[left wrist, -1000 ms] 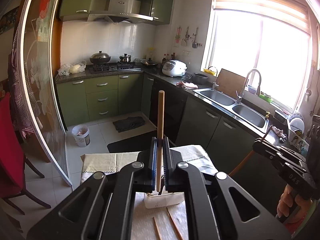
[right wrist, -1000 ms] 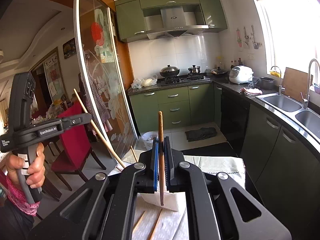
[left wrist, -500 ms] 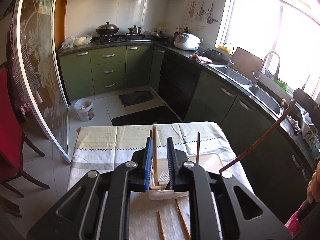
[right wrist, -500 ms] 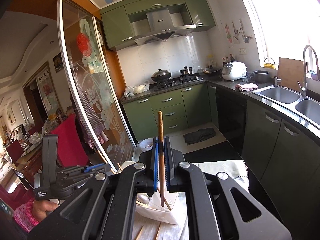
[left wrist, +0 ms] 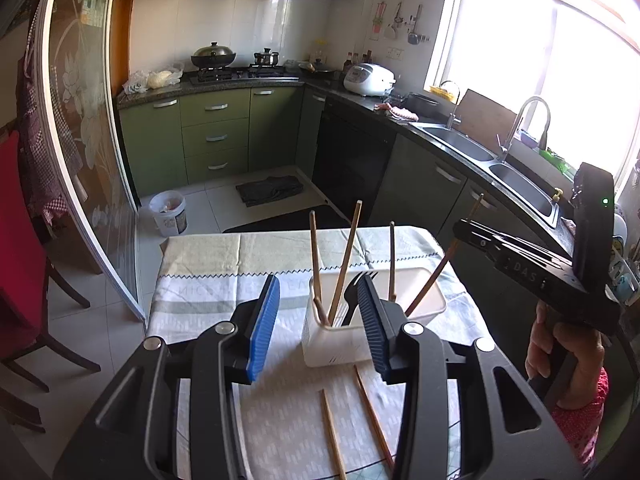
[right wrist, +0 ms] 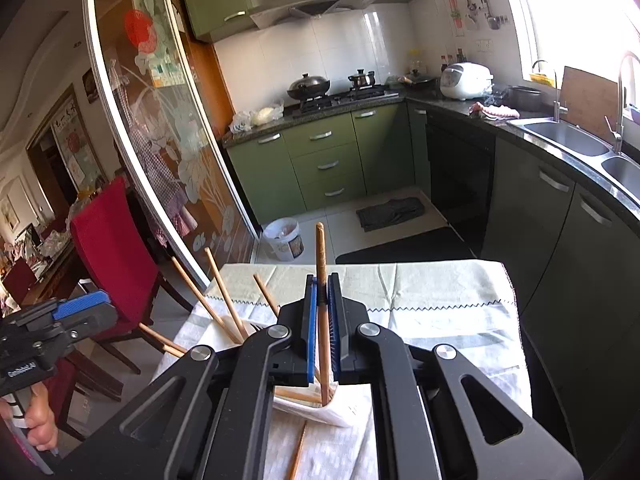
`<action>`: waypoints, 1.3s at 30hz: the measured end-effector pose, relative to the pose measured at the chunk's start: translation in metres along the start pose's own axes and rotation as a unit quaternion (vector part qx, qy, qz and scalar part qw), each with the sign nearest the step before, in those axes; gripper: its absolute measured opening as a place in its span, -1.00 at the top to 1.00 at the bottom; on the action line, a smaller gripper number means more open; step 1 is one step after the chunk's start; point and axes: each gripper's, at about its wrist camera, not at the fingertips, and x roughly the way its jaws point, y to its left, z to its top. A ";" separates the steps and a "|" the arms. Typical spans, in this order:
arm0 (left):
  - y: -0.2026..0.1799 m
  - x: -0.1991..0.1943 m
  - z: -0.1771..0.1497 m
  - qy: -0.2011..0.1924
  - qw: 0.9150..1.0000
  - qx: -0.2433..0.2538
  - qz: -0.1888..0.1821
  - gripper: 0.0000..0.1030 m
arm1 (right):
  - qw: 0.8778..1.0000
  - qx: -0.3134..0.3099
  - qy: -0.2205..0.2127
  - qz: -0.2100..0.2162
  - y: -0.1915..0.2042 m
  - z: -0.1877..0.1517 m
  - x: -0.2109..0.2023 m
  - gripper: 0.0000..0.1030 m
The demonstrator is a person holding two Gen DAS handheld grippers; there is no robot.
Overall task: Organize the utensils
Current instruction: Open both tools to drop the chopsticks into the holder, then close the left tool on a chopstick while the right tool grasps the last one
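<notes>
Over the cloth-covered desk (left wrist: 208,256) the left claw (left wrist: 316,320) hangs with its blue pads spread wide and nothing between them; just past it stands the white utensil holder (left wrist: 340,340), with several wooden chopsticks (left wrist: 345,264) leaning out of its near compartment and a black utensil, perhaps a fork, poking up behind the right pad; two more loose chopsticks (left wrist: 370,408) lie flat on the cloth in front of the holder, near the claw's base. The right claw (right wrist: 323,328) is closed tight on a single chopstick (right wrist: 320,248), held upright, its lower end reaching down into the holder (right wrist: 340,412), whether it touches the bottom I cannot tell.

From the left wrist view you see the right claw side-on at the far right, gripped by a hand (left wrist: 568,352) in a red sleeve, its chopstick slanting down into the holder's far compartment; from the right wrist view the holder is mostly hidden under the claw, yet that view alone shows the left claw's blue pad off to the left and one loose chopstick on the cloth below.
</notes>
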 end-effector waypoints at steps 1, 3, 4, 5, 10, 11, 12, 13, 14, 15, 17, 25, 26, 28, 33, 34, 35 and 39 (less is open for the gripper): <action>0.003 -0.001 -0.003 0.005 1.000 -0.001 0.001 0.24 | 1.000 -0.002 0.005 -0.001 0.000 -0.004 0.004 0.87; 0.009 0.000 -0.010 0.015 1.000 -0.006 0.004 0.21 | 1.000 -0.006 0.009 0.000 0.001 -0.010 0.008 0.87; 0.013 0.001 -0.013 0.021 1.000 -0.009 0.004 0.21 | 1.000 -0.007 0.009 0.001 0.002 -0.013 0.008 0.85; 0.016 0.003 -0.015 0.027 1.000 -0.013 0.005 0.20 | 1.000 -0.010 0.008 0.000 0.003 -0.015 0.006 0.82; 0.026 0.016 -0.031 0.055 0.998 -0.020 0.014 0.13 | 1.000 -0.020 -0.014 -0.012 0.008 -0.021 -0.022 0.58; 0.026 0.021 -0.036 0.064 0.998 -0.020 0.016 0.11 | 0.999 -0.021 -0.022 -0.014 0.008 -0.024 -0.030 0.58; 0.025 0.028 -0.042 0.076 0.997 -0.019 0.018 0.11 | 0.999 -0.023 -0.031 -0.015 0.009 -0.026 -0.041 0.58; 0.023 0.035 -0.049 0.091 0.995 -0.018 0.020 0.11 | 0.999 -0.025 -0.039 -0.015 0.008 -0.029 -0.051 0.53; 0.021 0.044 -0.056 0.108 0.994 -0.017 0.023 0.11 | 0.999 -0.027 -0.046 -0.013 0.009 -0.034 -0.063 0.47; 0.019 0.054 -0.065 0.128 0.991 -0.015 0.025 0.11 | 0.998 -0.028 -0.051 -0.012 0.009 -0.040 -0.073 0.37; 0.014 0.072 -0.081 0.166 0.986 -0.013 0.030 0.13 | 0.998 -0.032 -0.056 -0.013 0.009 -0.055 -0.091 0.35; -0.008 0.128 -0.132 0.263 0.964 0.010 0.042 0.26 | 0.998 -0.012 -0.054 -0.029 -0.020 -0.117 -0.138 0.35; -0.010 0.131 -0.136 0.269 0.962 0.014 0.046 0.29 | 0.998 -0.006 -0.052 -0.030 -0.026 -0.122 -0.141 0.35; -0.013 0.137 -0.141 0.278 0.959 0.016 0.055 0.31 | 0.998 0.006 -0.049 -0.032 -0.038 -0.130 -0.147 0.35; -0.018 0.150 -0.152 0.297 0.952 0.020 0.074 0.42 | 0.998 0.025 -0.045 -0.029 -0.056 -0.146 -0.153 0.35; -0.019 0.152 -0.154 0.301 0.951 0.019 0.072 0.43 | 0.998 0.027 -0.043 -0.028 -0.058 -0.148 -0.153 0.35; -0.020 0.153 -0.155 0.303 0.950 0.019 0.071 0.47 | 0.998 0.028 -0.041 -0.027 -0.059 -0.149 -0.152 0.35; -0.027 0.156 -0.156 0.305 0.949 0.025 0.070 0.70 | 0.999 0.028 -0.028 -0.021 -0.061 -0.154 -0.146 0.35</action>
